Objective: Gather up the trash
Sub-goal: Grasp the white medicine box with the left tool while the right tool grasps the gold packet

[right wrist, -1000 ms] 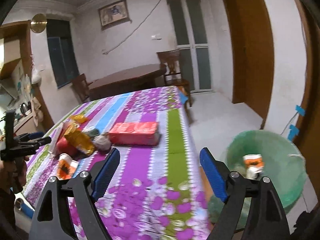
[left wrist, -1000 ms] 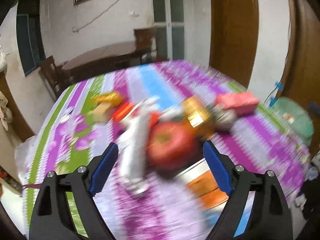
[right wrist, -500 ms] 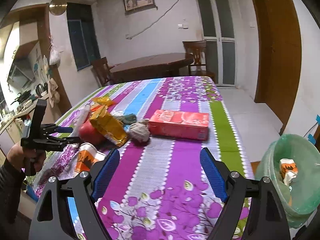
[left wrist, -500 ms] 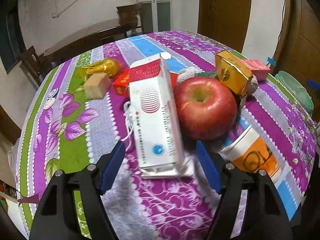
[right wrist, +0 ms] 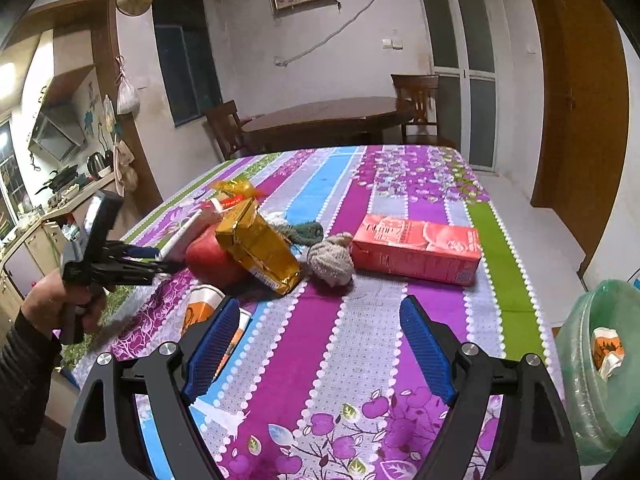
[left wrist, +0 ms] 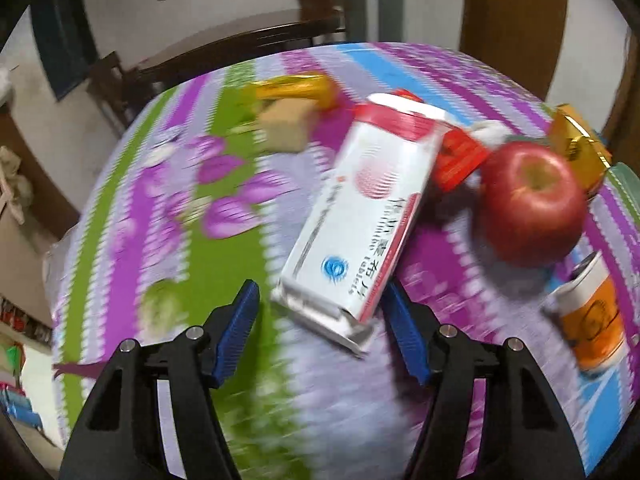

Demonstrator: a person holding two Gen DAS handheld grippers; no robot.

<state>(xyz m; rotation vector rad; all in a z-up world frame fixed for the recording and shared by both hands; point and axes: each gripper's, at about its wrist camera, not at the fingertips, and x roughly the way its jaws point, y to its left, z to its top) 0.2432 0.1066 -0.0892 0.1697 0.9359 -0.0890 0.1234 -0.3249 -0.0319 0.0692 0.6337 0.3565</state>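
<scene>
The left hand-held gripper [left wrist: 320, 328] is closing around the near end of the white tablet box [left wrist: 360, 216] lying on the table [left wrist: 224, 264], its pads not yet pinching, while the right hand-held gripper [right wrist: 320, 344] is hovering spread and empty, leaving the bin [right wrist: 600, 380] free for the drop.

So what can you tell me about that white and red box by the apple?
The tablet box is a long, flat cardboard carton, white with a red band at its far end, a red dotted circle, a blue round logo and printed writing. Its near flap looks open and bent. It sits tilted, its near end between the fingers of the left gripper, whose jaws are closing; the right finger seems to touch it. A small red box lies behind it, the apple to its right.
</scene>
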